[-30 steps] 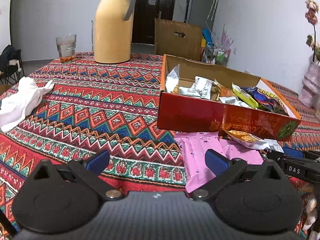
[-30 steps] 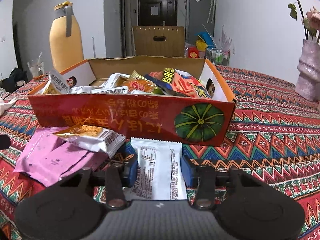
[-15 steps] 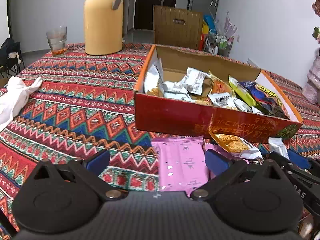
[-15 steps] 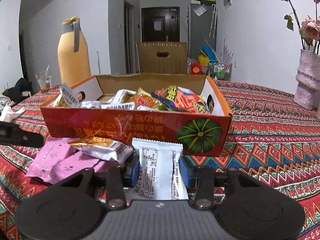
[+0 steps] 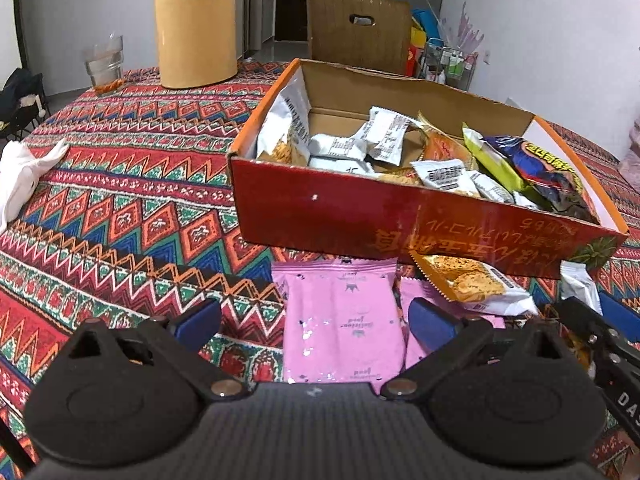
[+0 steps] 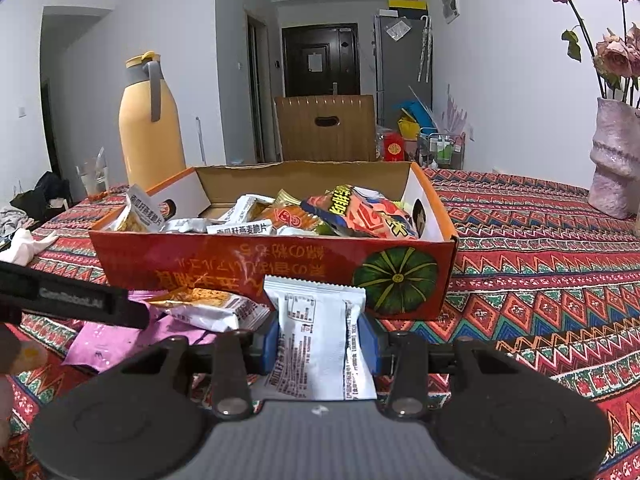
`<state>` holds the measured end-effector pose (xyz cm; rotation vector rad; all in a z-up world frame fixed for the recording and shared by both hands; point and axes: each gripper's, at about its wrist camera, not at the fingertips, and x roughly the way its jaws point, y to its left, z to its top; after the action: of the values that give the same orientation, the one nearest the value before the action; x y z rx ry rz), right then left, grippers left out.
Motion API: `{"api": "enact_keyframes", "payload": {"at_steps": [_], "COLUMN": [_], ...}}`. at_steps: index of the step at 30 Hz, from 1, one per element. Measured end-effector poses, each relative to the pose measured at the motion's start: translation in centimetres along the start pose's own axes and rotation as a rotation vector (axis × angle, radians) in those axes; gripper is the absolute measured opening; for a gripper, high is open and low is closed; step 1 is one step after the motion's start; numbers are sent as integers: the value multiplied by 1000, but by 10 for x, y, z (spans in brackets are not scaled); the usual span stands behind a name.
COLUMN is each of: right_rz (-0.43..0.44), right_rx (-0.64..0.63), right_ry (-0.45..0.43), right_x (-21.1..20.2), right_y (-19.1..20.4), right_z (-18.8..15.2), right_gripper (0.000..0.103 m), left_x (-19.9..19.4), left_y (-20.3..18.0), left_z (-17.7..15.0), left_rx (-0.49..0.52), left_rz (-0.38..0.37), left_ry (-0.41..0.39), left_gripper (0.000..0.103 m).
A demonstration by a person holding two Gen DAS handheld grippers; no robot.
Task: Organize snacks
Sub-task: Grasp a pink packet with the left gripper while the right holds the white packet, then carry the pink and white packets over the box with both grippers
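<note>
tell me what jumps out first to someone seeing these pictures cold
The red cardboard box with a green pumpkin print, heaped with snack packets, sits mid-table on the zigzag-patterned red tablecloth. Right before it, the right gripper is shut on a white printed snack packet, while the open left gripper hangs over a pink foil packet. A tall yellow thermos jug stands behind.

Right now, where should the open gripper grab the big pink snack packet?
Probably across its near end, coming down from above. The pink packet lies flat on the tablecloth, long side pointing toward the box, and sits between the left gripper's open fingers, narrow enough to pinch edge to edge.
</note>
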<state>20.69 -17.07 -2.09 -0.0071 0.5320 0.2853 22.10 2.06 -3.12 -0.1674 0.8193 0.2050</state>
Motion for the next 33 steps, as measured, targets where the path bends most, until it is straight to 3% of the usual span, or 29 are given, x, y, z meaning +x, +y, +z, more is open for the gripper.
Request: {"api": "enact_keyframes", "payload": {"at_steps": [7, 10, 13, 33], "right_rz": [-2, -5, -5, 3], "right_rx": [-6, -10, -13, -33], "right_ry": [-8, -3, -4, -76], "right_x": [-2, -1, -1, -16], "right_y": [2, 4, 4, 9], "right_z": [0, -1, -1, -1], "right_gripper": [40, 40, 40, 40], "left_x": [7, 4, 1, -36], "left_y": [0, -7, -12, -3], "left_z": [-6, -10, -15, -13], "left_rx": [14, 52, 83, 72], "left_rz": [16, 16, 23, -25], "left_ry": [-5, -29, -50, -167], "left_gripper": [90, 71, 63, 58]}}
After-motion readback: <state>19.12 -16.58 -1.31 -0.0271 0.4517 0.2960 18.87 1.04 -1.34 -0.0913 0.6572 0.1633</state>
